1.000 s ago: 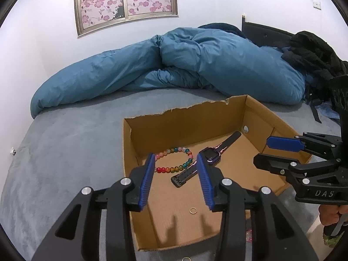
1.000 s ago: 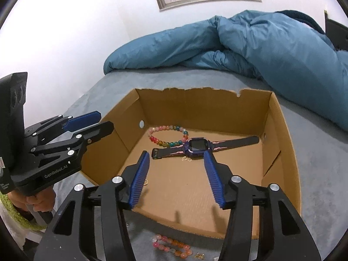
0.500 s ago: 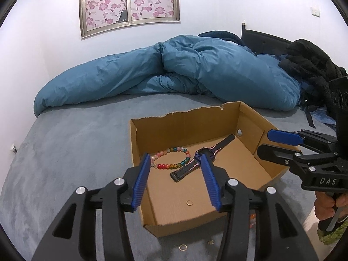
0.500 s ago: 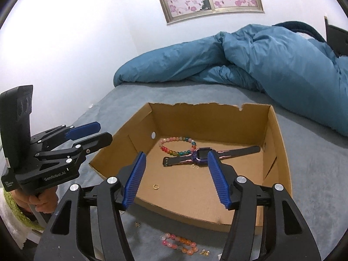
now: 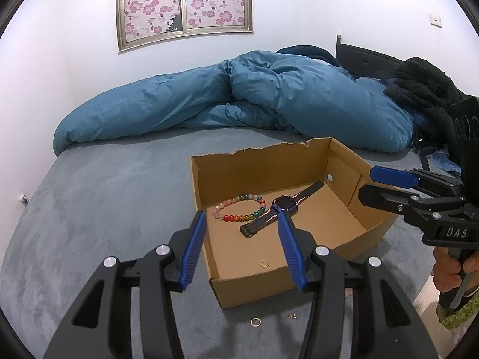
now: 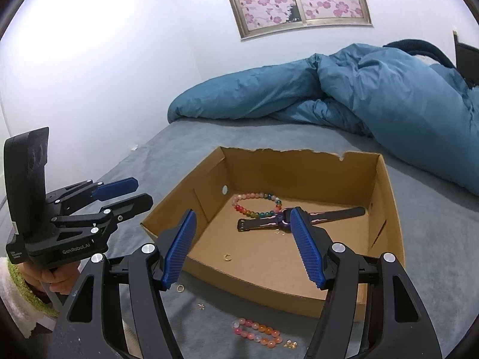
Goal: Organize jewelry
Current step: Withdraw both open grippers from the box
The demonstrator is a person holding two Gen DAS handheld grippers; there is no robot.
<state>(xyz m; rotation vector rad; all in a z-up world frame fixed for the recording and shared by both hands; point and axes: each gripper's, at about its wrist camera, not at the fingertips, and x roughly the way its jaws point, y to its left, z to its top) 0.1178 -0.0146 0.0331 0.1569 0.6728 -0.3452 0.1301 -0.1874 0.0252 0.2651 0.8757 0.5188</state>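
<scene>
An open cardboard box [image 5: 302, 161] [image 6: 386, 197] sits on the grey bed. Inside lie a rainbow bead bracelet [image 5: 239, 208] [image 6: 254, 203], a purple watch [image 5: 281, 205] [image 6: 335, 214] and a gold ring [image 5: 263, 263] [image 6: 228, 257]. In front of the box on the bed lie another gold ring [image 5: 255, 322] [image 6: 179, 288], small gold earrings [image 5: 292, 316] [image 6: 290, 344] and a pink-orange bead bracelet [image 6: 257, 332]. My left gripper [image 5: 242, 227] [image 6: 128, 193] is open and empty, held before the box. My right gripper [image 6: 242, 224] [image 5: 377, 184] is open and empty at the box's right front.
A rumpled blue duvet [image 5: 239, 104] [image 6: 359, 89] lies across the back of the bed. Black clothing [image 5: 425, 83] is piled at the far right by a dark headboard. A flowered window [image 5: 182, 3] is on the white wall.
Both grippers have pulled back and up from the box, so more of the bed and the loose jewelry in front of it shows. Both stay open.
</scene>
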